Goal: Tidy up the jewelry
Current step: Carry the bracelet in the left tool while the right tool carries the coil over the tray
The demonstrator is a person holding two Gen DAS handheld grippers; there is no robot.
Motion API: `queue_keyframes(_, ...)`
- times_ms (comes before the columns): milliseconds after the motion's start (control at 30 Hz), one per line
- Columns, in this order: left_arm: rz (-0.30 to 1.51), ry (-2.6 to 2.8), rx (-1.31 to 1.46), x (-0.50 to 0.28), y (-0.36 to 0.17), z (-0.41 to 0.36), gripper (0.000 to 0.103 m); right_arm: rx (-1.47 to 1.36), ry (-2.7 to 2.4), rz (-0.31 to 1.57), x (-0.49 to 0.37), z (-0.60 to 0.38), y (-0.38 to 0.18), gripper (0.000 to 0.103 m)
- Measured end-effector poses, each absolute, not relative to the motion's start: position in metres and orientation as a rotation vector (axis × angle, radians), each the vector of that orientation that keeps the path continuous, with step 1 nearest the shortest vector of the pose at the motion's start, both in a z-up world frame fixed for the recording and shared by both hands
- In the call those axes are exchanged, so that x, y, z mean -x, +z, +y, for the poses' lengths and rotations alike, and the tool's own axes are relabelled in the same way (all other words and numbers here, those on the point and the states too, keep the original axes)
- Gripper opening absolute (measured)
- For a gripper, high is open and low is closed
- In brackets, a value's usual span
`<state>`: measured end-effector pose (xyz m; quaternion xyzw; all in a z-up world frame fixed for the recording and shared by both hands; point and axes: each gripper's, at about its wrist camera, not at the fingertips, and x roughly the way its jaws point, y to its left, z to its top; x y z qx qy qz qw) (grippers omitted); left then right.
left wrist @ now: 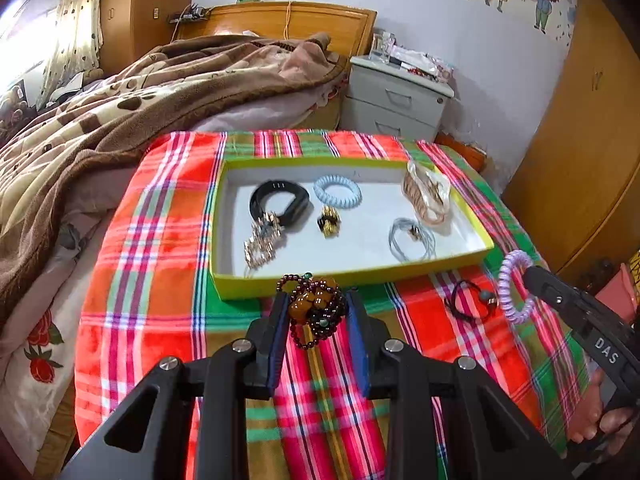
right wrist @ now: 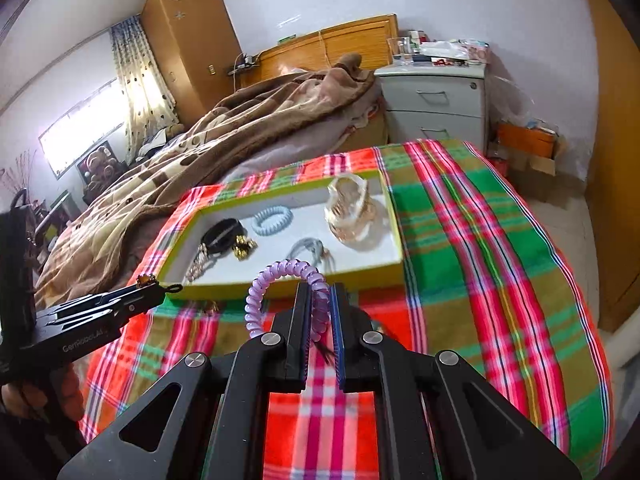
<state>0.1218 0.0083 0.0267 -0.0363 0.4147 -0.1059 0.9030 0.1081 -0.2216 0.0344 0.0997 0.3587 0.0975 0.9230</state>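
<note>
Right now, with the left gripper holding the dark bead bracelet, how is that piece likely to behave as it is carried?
The dark bead bracelet is bunched between the left gripper pads with a loop hanging below, so it is probably floppy and may swing. The round glossy beads look slippery; a strand could slide out. Set down in the box, it would likely slump rather than roll.
</note>
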Motion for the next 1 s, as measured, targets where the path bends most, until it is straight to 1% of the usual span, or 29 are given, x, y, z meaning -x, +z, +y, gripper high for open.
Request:
queue_keyframes(433, 0.826, -0.239, 0.072, -0.157, 0.043, 0.011, 0.029, -0.136, 0.223, 0.724, -0.173, -0.199, 0.056, 0.01)
queue_keyframes(733, 0.856, -0.241, 0.075, -0.181, 0.031, 0.008, 0.029, -0.071, 0.24, 0.802, -0.229, -0.18, 0.045, 0.01)
queue_keyframes(1000, 0.897, -0.24, 0.077, -0.199, 0.014, 0.003, 0.029, -0.016, 0.245, 0.87, -0.262, -0.169, 0.027, 0.01)
